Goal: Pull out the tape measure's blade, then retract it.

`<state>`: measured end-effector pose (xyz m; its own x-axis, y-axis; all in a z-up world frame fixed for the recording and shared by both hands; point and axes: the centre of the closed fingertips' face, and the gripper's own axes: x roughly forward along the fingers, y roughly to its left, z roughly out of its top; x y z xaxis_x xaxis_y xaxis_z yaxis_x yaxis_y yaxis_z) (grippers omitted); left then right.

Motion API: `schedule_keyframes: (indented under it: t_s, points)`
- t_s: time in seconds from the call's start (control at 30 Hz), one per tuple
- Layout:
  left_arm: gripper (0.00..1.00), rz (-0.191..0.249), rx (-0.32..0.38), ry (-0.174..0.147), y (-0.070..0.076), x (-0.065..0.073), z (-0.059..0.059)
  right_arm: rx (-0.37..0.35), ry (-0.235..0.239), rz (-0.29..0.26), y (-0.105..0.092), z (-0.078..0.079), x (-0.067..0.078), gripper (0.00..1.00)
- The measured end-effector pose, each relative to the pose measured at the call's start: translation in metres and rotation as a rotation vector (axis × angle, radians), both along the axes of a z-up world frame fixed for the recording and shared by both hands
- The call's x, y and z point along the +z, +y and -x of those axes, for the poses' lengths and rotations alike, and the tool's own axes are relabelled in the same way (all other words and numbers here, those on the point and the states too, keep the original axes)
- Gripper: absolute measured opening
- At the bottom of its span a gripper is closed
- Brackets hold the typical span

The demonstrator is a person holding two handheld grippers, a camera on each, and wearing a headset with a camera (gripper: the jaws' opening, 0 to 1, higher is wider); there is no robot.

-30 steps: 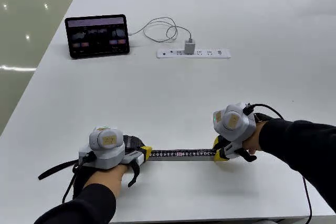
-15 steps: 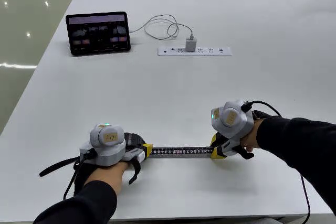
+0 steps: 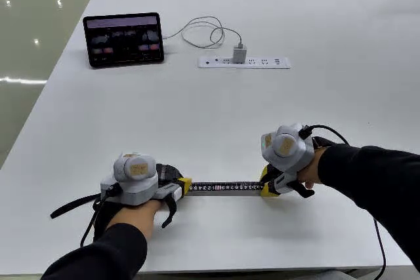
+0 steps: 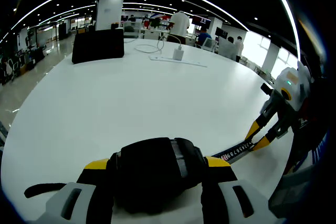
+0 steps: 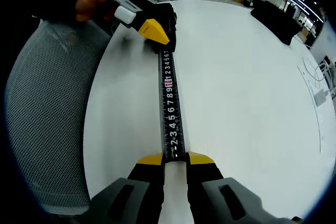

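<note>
The black tape measure case [image 3: 168, 176] lies on the white table [image 3: 216, 116] near its front edge. My left gripper [image 3: 178, 188] is shut on the case, whose body [image 4: 155, 174] sits between the yellow-tipped jaws. The dark blade [image 3: 226, 187] runs rightward along the table to my right gripper [image 3: 268, 190]. In the right gripper view the numbered blade [image 5: 170, 108] stretches from the case [image 5: 165, 22] to my right gripper [image 5: 175, 158], which is shut on its end. From the left gripper view, the right gripper [image 4: 261, 135] pinches the blade [image 4: 236, 152].
A dark tablet [image 3: 123, 39] stands at the far left. A white power strip [image 3: 244, 63] with a plugged charger [image 3: 239, 53] and looped cable lies behind the work. A black strap [image 3: 72, 206] trails left of the case. The table's front edge is close to both hands.
My right gripper has moved left toward the case with the blade end still held, so the exposed blade is shorter. The left gripper and case have stayed put.
</note>
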<state>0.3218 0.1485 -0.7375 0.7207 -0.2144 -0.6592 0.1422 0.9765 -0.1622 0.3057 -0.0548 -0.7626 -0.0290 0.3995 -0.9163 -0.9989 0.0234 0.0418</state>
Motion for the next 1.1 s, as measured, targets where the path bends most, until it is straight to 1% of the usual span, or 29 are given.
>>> schedule_keyframes:
  t_s: [0.87, 1.1]
  points:
    - [0.64, 0.000, 0.000, 0.000, 0.000, 0.000, 0.000, -0.002, 0.001, -0.021, 0.014, 0.000, 0.001, 0.11]
    - [0.64, 0.001, 0.000, 0.001, 0.000, 0.000, 0.000, -0.019, 0.009, -0.031, 0.018, 0.001, 0.001, 0.11]
